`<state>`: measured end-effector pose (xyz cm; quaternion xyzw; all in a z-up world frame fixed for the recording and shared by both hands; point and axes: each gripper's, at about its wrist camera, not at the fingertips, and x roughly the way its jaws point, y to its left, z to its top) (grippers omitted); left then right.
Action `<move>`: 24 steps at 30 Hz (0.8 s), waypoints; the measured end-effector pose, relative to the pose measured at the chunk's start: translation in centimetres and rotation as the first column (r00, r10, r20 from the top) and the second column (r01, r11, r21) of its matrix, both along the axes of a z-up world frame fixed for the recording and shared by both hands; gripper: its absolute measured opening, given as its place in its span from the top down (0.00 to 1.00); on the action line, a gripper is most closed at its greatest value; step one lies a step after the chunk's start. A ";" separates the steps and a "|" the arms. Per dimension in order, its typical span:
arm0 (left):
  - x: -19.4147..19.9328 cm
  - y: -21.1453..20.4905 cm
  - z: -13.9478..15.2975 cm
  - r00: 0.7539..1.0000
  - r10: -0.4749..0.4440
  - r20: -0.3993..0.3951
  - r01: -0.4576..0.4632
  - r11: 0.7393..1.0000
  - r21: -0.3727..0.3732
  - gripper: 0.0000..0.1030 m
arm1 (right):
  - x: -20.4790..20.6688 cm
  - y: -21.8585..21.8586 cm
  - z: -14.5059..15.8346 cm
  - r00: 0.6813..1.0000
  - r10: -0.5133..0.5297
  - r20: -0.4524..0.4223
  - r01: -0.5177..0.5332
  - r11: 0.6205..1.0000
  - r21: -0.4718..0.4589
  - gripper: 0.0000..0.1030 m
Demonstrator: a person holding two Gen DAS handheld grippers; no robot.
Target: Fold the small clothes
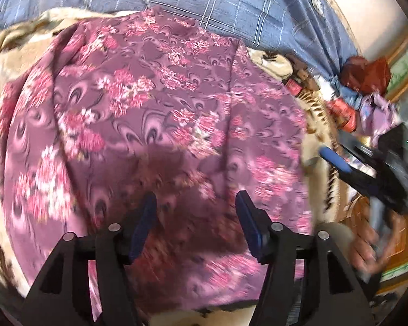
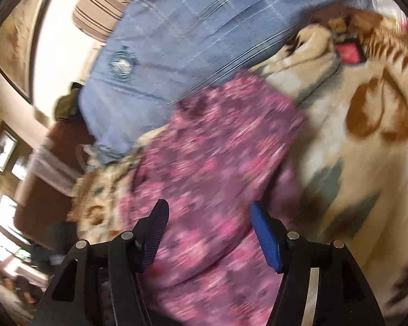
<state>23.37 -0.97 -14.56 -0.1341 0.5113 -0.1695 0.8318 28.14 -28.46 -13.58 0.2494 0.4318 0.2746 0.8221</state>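
One beige blanket; one purple floral garment; one blue pillow.

The garment was mauve-purple, scattered with pink and white flower clusters and dark peacock-feather swirls. Under it the blanket showed cream with brown leaf shapes, grey-green patches and a brown zigzag border. At the far side lay a blue cloth crossed by thin white check lines, with a pale round emblem. The left hand-held gripper was black with dark blue pads, and the right hand-held gripper matched it, one pad a brighter blue.
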 end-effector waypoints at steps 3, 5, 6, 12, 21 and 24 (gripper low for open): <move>0.8 -0.3 -2.0 0.998 -0.043 -0.053 0.044 0.999 0.028 0.41 | -1.9 1.8 -1.9 0.997 0.034 -0.066 -0.031 0.999 0.035 0.41; 0.2 -0.4 -2.2 0.994 -0.079 -0.076 0.073 0.995 -0.067 0.46 | -2.2 3.7 -4.0 0.989 0.048 -0.140 -0.050 0.999 -0.009 0.54; -0.3 -0.5 -2.2 0.992 -0.100 -0.082 0.092 0.991 -0.095 0.56 | -2.0 4.4 -4.8 0.985 0.051 -0.165 -0.058 0.998 -0.034 0.58; -3.5 2.0 -2.7 0.971 -0.146 -0.188 0.050 0.897 -0.439 0.96 | -1.3 7.2 -5.4 0.988 0.085 -0.131 -0.099 0.990 -0.100 0.97; -7.3 8.1 -6.1 0.941 0.113 -0.318 -0.206 0.939 -0.276 0.93 | -2.1 8.3 -7.4 0.977 0.123 -0.174 -0.149 0.978 -0.143 0.84; -8.2 7.7 -2.9 0.972 0.114 -0.206 -0.166 0.952 -0.259 0.63 | -2.5 7.2 -6.7 0.981 0.099 -0.164 -0.115 0.989 -0.093 0.75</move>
